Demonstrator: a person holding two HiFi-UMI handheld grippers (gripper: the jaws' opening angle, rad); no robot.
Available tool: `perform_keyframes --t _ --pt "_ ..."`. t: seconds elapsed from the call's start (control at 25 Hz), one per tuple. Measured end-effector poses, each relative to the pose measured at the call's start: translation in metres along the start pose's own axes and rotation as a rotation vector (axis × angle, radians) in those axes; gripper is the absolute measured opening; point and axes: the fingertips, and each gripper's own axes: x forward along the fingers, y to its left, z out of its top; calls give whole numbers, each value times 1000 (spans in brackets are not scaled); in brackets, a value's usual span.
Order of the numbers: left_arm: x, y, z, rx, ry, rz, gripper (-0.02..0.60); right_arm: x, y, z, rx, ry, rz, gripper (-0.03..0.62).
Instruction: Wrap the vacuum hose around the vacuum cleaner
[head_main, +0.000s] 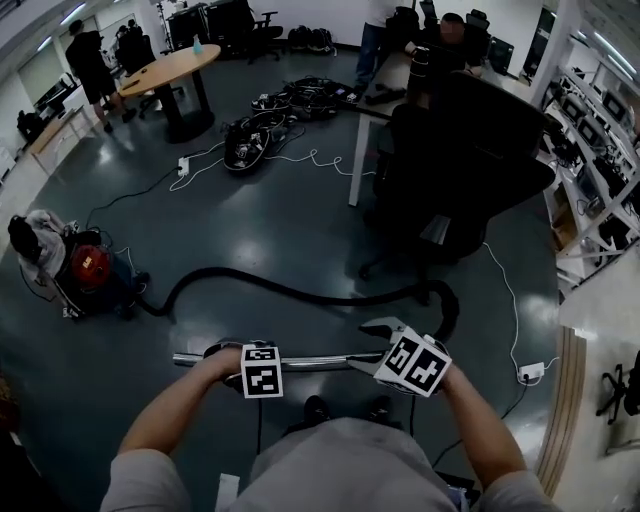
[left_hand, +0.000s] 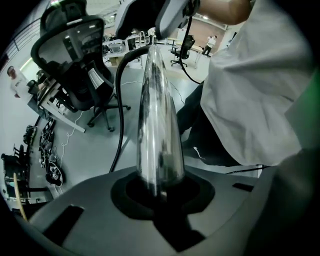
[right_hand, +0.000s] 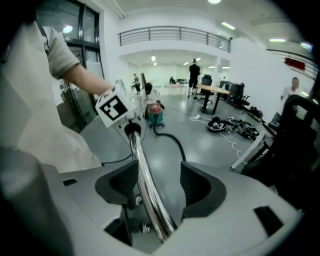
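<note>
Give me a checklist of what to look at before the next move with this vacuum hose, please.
1. Left tongs clamped on the metal tube: ok.
2. Right tongs clamped on the metal tube: not ok; the pads stand apart with the tube between them.
3. Hose joined to the vacuum cleaner: cannot tell; it reaches it, but the joint is too small to see.
4. Hose clear of the office chair base: cannot tell; it runs close by.
5. Hose wrapped around the vacuum cleaner: not ok; it lies stretched across the floor.
</note>
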Motion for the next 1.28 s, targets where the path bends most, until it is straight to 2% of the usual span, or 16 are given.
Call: perform_keyframes --t 0.12,0.2,0.32,0.4,0.56,0.68,0.8,0.96,1.08,1.16,1.24,1.28 --pt "-5 -2 -11 -44 -67 -17 92 -44 -13 19 118 -185 -74 246" --pt "-11 -1 -18 -75 -113 -26 92 -71 -20 25 164 -267 -130 247" --pt "-25 0 -28 -111 -165 -32 92 -96 -24 25 193 -317 -189 245" --pt "-35 1 -32 -126 -192 -28 94 -100 -21 25 207 -323 -176 245" --pt "-54 6 -41 -176 -246 -1 94 -82 -7 25 264 -316 -75 245" --pt "-62 9 -46 -251 -296 21 95 -59 -9 22 363 -335 2 245" --pt "-67 6 -47 -332 -358 40 97 -37 -28 38 540 -482 121 245" --pt "-71 -4 -47 -425 -440 77 97 -19 -57 87 726 -747 255 247" --pt "-72 -14 -45 -490 -490 89 97 -13 -61 130 759 -897 358 247" --pt "-69 -22 -42 -543 -531 82 97 -7 -61 155 765 -950 407 247" --pt "-64 -28 -36 -603 -587 65 97 1 -67 172 795 -974 419 244" --pt "-62 -30 -33 -632 -616 58 97 5 -71 177 813 -974 414 188"
